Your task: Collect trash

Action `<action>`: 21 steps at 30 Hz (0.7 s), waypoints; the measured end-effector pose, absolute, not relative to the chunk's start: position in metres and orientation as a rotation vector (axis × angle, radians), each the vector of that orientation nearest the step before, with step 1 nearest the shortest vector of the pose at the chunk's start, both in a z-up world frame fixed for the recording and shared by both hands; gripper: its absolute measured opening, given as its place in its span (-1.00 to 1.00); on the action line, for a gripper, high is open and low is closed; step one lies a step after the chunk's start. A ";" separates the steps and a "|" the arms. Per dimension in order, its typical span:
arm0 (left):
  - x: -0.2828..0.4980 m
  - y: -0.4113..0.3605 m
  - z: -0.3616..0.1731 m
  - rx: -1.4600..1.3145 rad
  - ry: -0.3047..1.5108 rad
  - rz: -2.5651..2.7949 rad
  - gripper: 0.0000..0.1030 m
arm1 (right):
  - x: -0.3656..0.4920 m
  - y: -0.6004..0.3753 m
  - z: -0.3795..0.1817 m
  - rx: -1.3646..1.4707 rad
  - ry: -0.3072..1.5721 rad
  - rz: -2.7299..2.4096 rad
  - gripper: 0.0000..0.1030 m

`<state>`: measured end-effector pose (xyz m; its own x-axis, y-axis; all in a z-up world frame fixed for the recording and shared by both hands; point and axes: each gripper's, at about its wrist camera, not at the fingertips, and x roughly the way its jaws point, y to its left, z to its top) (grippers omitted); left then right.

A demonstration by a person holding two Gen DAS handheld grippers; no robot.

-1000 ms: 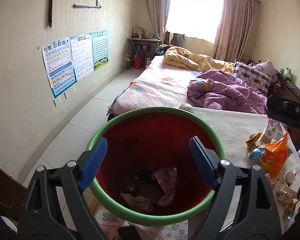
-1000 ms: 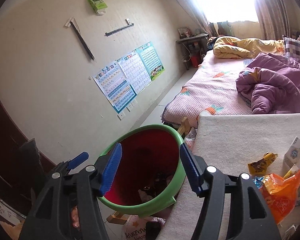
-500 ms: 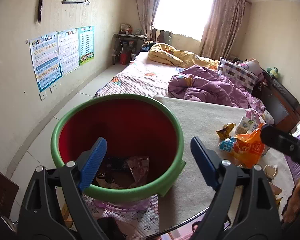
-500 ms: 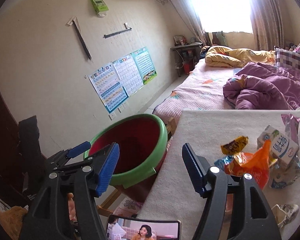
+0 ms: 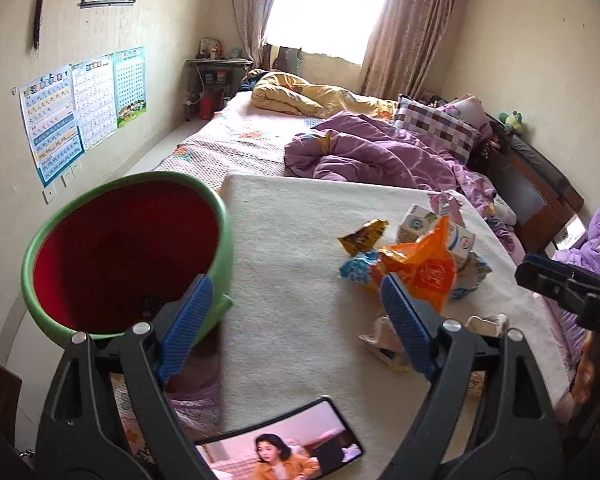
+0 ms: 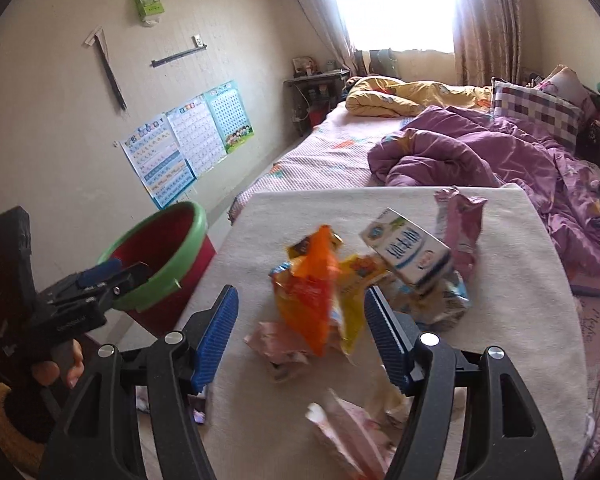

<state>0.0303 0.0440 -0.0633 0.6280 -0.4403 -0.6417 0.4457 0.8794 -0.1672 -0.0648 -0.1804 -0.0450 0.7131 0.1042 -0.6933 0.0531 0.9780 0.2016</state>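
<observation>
No legible text anywhere.

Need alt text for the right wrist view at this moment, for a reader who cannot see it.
The open right gripper points at a pile of snack wrappers and a milk carton on a cloth-covered table, holding nothing. At the left, the left gripper hangs by a red bin with a green rim; an unmade bed lies behind.

A crumpled purple quilt [image 5: 364, 156] lay at upper centre; a black phone with a lit screen [image 5: 284, 450] sat at the bottom edge.
</observation>
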 end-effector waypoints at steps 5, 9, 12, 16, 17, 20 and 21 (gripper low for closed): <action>0.010 0.011 -0.075 0.025 0.782 -0.535 0.61 | -0.086 -0.208 -0.079 0.220 0.929 0.086 0.24; -0.006 -0.003 -0.084 0.016 0.810 -0.528 0.61 | -0.093 -0.206 -0.109 0.211 1.046 0.174 0.18; -0.021 -0.011 -0.087 0.033 0.818 -0.528 0.61 | -0.095 -0.202 -0.128 0.218 1.119 0.243 0.08; -0.037 -0.015 -0.094 0.039 0.846 -0.518 0.61 | -0.096 -0.197 -0.148 0.216 1.168 0.319 -0.37; -0.039 -0.015 -0.096 0.044 0.854 -0.511 0.61 | -0.097 -0.197 -0.147 0.222 1.157 0.333 -0.50; -0.045 -0.015 -0.100 0.028 0.877 -0.488 0.61 | -0.094 -0.197 -0.139 0.203 1.106 0.333 -0.72; -0.047 -0.015 -0.101 0.017 0.886 -0.483 0.61 | -0.092 -0.198 -0.137 0.211 1.089 0.333 -0.73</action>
